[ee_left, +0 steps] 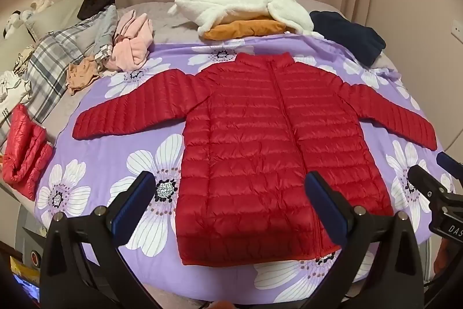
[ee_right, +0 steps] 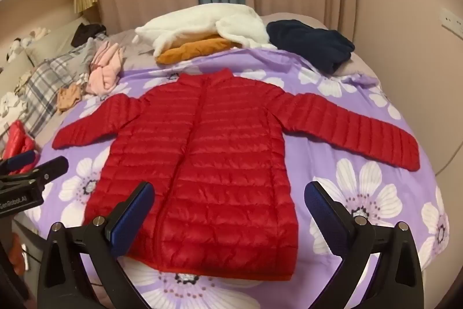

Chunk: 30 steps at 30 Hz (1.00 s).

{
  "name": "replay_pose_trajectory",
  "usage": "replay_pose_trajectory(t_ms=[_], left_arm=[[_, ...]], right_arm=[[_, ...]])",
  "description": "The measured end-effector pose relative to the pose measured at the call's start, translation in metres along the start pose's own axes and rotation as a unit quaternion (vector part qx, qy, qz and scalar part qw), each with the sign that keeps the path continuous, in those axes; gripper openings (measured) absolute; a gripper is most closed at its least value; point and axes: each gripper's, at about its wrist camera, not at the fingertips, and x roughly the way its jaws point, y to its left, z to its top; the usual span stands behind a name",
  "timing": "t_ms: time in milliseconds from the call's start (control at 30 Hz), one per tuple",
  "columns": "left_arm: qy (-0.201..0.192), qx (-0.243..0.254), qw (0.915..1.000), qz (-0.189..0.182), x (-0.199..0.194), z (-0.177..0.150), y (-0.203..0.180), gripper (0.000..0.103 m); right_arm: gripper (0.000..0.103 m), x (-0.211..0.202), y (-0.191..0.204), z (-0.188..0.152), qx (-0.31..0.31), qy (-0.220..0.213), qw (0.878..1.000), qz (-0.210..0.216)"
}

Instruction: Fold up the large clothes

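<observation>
A red quilted puffer jacket (ee_left: pixel 254 141) lies flat, front up and zipped, on a purple flowered sheet (ee_left: pixel 139 152), both sleeves spread out sideways. It also shows in the right wrist view (ee_right: pixel 208 152). My left gripper (ee_left: pixel 231 181) is open and empty, hovering above the jacket's lower hem on its left half. My right gripper (ee_right: pixel 228 193) is open and empty above the hem on the right half. The right gripper also shows at the right edge of the left wrist view (ee_left: pixel 434 173). The left gripper shows at the left edge of the right wrist view (ee_right: pixel 37 164).
At the far side lie a white fleece (ee_left: pixel 240 5) on an orange garment (ee_left: pixel 246 28) and a dark navy garment (ee_left: pixel 347 34). At the left lie a pink garment (ee_left: pixel 133 45), plaid bedding (ee_left: pixel 58 60) and a folded red puffer (ee_left: pixel 26 149).
</observation>
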Motion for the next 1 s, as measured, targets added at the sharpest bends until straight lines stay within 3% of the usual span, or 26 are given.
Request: replay_pose_trajectory(t_ms=[1000], left_arm=[[-0.012,0.005,0.9999,0.002,-0.009,-0.001,-0.004,0.103]], right_arm=[[0.102,0.0,0.008,0.0,-0.01,0.0,1.0,0.009]])
